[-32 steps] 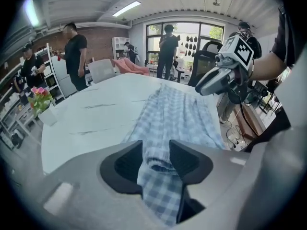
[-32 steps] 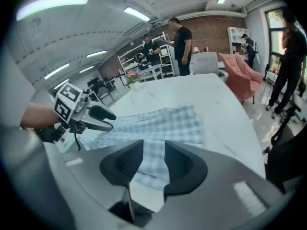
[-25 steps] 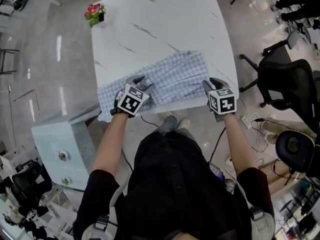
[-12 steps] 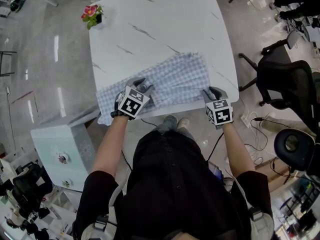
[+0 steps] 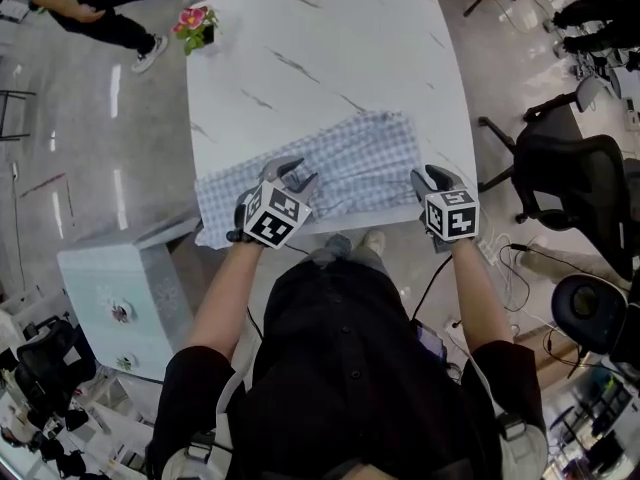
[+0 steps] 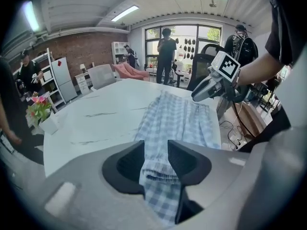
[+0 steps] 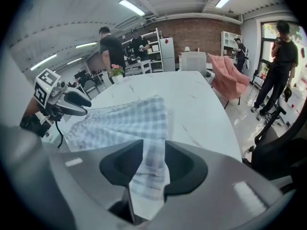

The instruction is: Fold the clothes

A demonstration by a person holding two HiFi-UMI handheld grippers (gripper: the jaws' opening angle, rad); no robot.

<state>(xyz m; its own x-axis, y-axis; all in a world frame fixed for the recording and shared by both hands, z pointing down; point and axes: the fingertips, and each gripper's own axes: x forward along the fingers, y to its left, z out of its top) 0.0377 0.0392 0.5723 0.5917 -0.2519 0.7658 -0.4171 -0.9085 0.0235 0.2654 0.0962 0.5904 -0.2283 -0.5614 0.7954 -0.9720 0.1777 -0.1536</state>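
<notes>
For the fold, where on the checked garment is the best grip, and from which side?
Its near long edge, one grip toward each end, coming from the near side of the table: the checked garment lies flat there, spread sideways. The left gripper, jaws just closing further, and the right gripper each pinch that edge.

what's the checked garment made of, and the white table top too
The checked garment looks like thin woven fabric, probably cotton or a blend, with a matte finish: it bunches into soft folds and droops over the near edge. The table top is white with grey veins and a smooth, faint sheen, so marble or a marble-look laminate; the pictures cannot tell which.
</notes>
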